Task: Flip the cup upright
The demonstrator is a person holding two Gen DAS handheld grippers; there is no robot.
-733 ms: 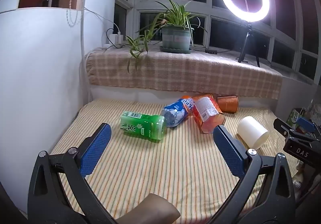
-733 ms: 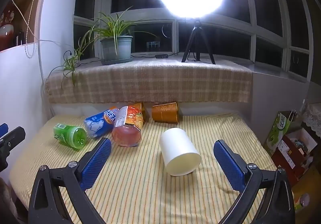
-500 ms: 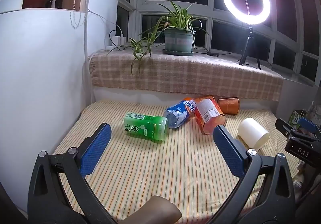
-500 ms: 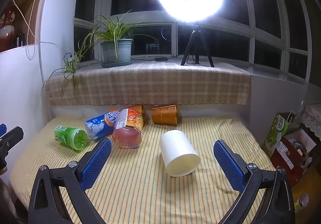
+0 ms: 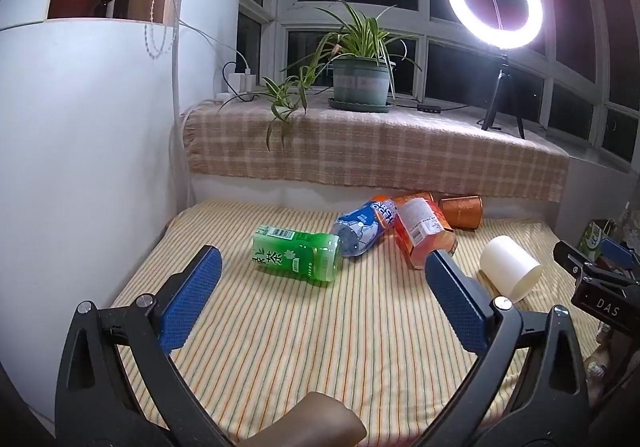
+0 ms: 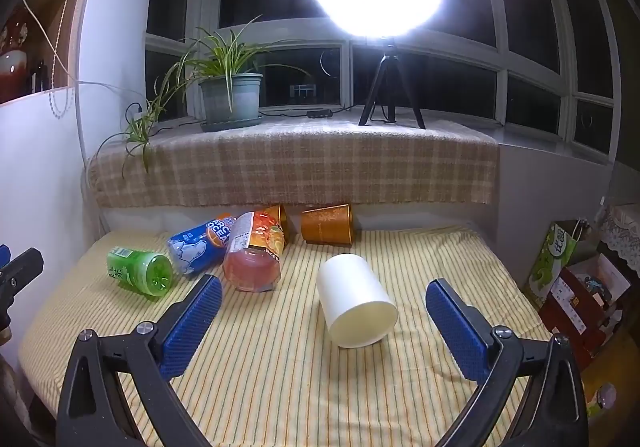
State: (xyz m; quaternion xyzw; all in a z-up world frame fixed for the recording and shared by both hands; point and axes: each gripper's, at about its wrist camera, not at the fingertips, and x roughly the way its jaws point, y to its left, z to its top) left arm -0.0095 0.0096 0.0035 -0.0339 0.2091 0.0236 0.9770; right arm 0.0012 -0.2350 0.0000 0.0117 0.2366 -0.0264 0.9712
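Jaws on both my right gripper (image 6: pixel 323 315) and left gripper (image 5: pixel 322 293) gape wide, holding nothing; I've edged closer since a moment ago, so the white cup (image 6: pixel 355 301), on its side on the striped bed (image 6: pixel 280 375), sits nearly between the right jaws.

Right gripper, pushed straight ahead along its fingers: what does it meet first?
Probably the white cup, lying on its side between the open right gripper fingers' line; depth is uncertain.

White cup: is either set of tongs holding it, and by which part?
Nothing is held. Both the left tongs and right tongs are open and empty; the white cup lies on its side, untouched.
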